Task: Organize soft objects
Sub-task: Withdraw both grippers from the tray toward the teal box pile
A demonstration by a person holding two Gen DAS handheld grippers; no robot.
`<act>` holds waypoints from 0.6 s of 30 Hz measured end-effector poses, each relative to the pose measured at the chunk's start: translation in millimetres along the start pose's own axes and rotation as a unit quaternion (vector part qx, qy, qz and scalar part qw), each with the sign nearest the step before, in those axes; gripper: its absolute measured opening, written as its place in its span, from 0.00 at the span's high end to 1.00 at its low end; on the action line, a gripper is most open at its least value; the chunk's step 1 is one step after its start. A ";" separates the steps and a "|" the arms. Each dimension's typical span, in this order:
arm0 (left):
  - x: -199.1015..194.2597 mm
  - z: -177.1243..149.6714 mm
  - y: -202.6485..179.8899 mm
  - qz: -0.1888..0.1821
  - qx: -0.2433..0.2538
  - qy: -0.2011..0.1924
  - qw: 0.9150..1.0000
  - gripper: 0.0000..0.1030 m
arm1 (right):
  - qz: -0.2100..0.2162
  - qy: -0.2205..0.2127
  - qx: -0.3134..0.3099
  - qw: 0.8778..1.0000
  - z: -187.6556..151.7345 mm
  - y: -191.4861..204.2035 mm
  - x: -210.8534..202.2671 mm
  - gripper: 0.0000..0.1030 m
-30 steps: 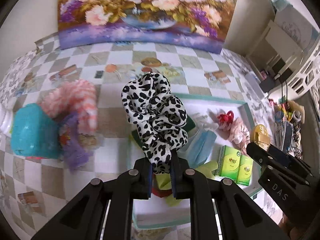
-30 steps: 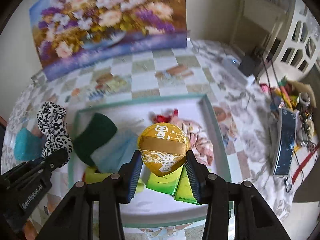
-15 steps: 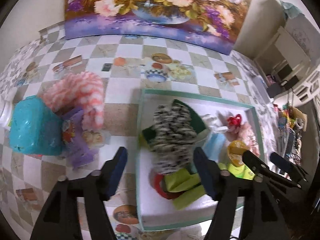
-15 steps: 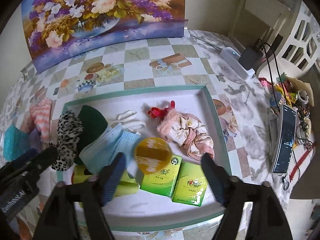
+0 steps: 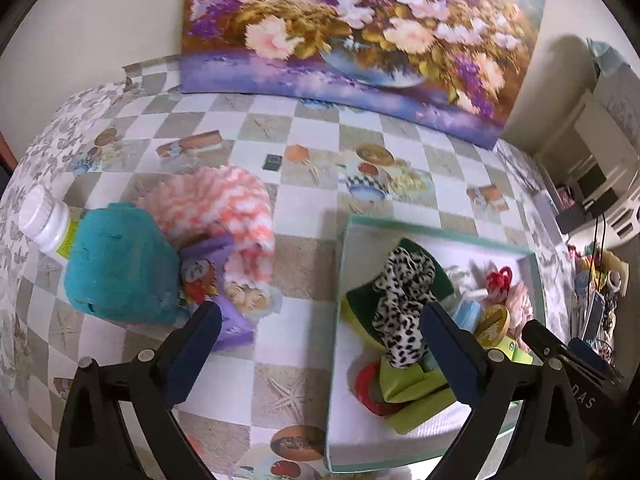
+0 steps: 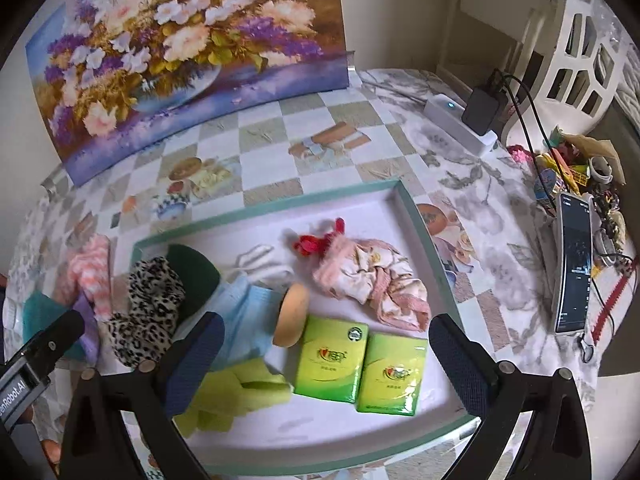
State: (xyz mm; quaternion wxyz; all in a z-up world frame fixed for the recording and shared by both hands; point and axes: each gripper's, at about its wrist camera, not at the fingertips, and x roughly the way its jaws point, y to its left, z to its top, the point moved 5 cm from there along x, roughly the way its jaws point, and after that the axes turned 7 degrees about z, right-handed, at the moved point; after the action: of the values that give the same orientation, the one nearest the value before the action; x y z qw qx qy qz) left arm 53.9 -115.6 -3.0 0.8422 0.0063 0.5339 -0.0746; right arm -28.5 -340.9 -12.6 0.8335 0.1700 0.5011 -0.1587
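Both tongs, left gripper (image 5: 318,346) and right gripper (image 6: 324,354), have just spread wide and empty, so your scrunchie (image 5: 404,312) draped over the tray (image 5: 340,240) rim may slide out.

Glossy green tissue packs (image 6: 331,358), fuzzy leopard-print cloth scrunchie (image 6: 146,312)

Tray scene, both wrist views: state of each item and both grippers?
left gripper: open, nothing between fingers
right gripper: open, nothing between fingers
leopard scrunchie: released, lying in tray
yellow pouch: in tray, tipped on edge
tissue packs: flat, side by side
teal plush: outside tray
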 end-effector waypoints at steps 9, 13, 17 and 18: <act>-9.7 9.1 20.1 0.011 -0.010 -0.018 1.000 0.03 | 0.000 -0.015 -0.034 0.999 1.4 21.7 -5.1 0.00; -15.5 13.3 30.5 0.016 -0.012 -0.026 0.999 0.03 | 0.019 -0.043 -0.050 0.998 7.4 40.1 -14.9 0.00; -20.0 18.9 41.5 0.015 -0.010 -0.025 1.000 0.03 | 0.053 -0.058 -0.064 0.995 12.8 64.0 -22.2 0.00; -21.5 21.8 46.3 0.015 -0.012 -0.027 0.999 0.03 | 0.061 -0.060 -0.066 0.994 13.5 70.2 -23.2 0.00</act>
State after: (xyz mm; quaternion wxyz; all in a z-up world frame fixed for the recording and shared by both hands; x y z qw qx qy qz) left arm 70.6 -69.2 22.6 0.8571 0.0022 0.5121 -0.0551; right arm 2.2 -282.0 22.7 0.8795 0.1349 0.4487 -0.0837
